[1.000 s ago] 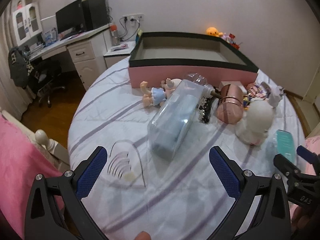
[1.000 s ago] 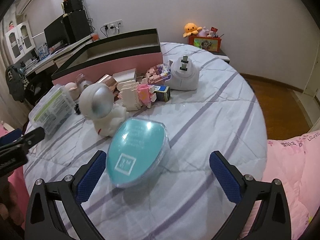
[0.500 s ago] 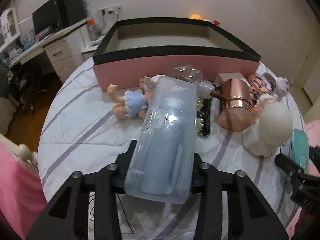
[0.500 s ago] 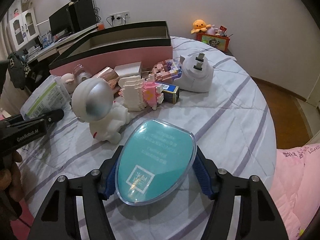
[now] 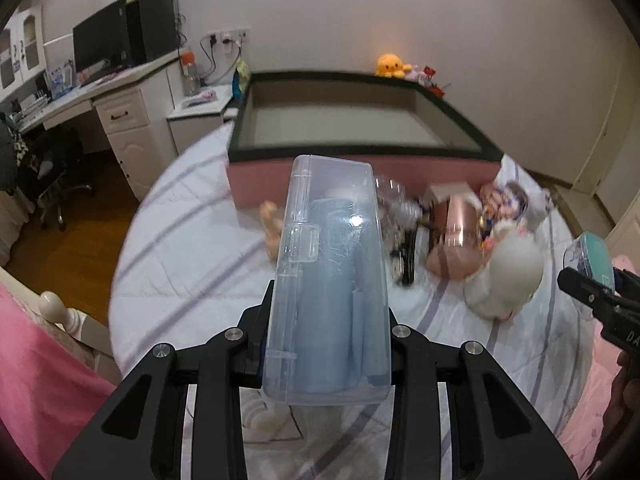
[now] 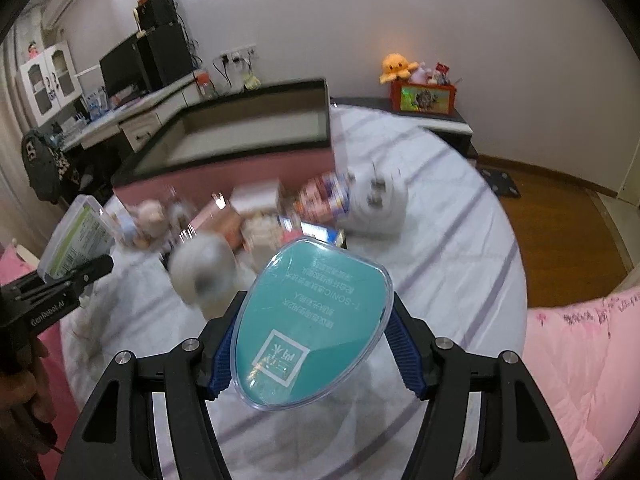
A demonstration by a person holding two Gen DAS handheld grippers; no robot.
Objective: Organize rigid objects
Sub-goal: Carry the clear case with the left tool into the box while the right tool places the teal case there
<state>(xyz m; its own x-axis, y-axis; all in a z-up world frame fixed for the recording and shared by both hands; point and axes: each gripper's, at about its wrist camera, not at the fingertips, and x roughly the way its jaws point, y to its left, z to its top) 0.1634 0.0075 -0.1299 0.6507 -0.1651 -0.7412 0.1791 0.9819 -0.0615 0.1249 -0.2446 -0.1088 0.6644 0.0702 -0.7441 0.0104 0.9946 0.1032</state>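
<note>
The right gripper (image 6: 310,350) clenches a teal oval case (image 6: 312,326) with a clear rim, held off the bed; its lid carries a white square logo and lines of print, of which only "T-SONIC" reads, upside down. The left gripper (image 5: 326,350) grips a clear long box (image 5: 330,280), a hinged, latched case with pale blue contents, likewise raised over the bed (image 5: 192,248). Only the right view shows the box's green-and-white label and "GenRobot.AI" on the left gripper's arm; only the left view shows the box's latch side. Beyond both, a blurred heap lies mid-bed: a white figure (image 5: 508,276), a copper cup (image 5: 456,236), a doll (image 5: 272,228) and a white plug (image 6: 378,204). Behind the heap, by the bed's far edge, stands a pink bin (image 5: 352,124) with a black rim. A small orange plush (image 6: 396,66) sits by the far wall.
</note>
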